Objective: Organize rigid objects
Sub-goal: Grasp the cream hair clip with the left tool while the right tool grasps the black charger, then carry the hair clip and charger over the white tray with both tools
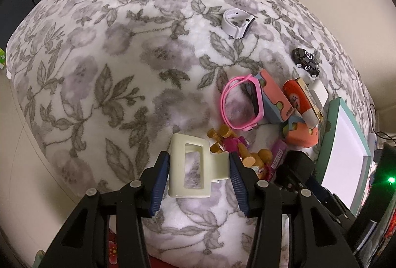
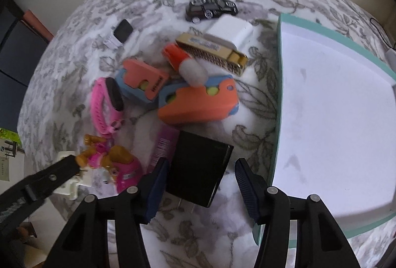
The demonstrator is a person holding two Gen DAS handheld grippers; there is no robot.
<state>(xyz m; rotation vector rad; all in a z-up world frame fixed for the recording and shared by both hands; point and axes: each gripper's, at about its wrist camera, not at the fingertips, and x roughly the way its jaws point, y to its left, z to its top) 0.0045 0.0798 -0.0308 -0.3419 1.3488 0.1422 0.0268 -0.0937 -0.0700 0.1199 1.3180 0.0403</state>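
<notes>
A cream hair claw clip [image 1: 190,169] lies on the floral blanket [image 1: 111,70] between the fingers of my left gripper [image 1: 200,179], whose blue pads touch or nearly touch its sides. A black charger block [image 2: 198,169] lies between the spread fingers of my right gripper [image 2: 199,190], which is open with a gap on the right side. Near the middle lie a pink watch [image 1: 241,104], orange-blue toys [image 2: 198,104], a harmonica [image 2: 212,52], a glue stick [image 2: 185,65] and a pup figure [image 2: 111,161].
A teal-rimmed white box [image 2: 278,94] stands at the right. A black toy car [image 2: 211,8], a white adapter [image 2: 230,29] and a white watch [image 1: 236,23] lie farther out. A pink comb [image 2: 163,146] lies beside the charger. The blanket's left part is bare.
</notes>
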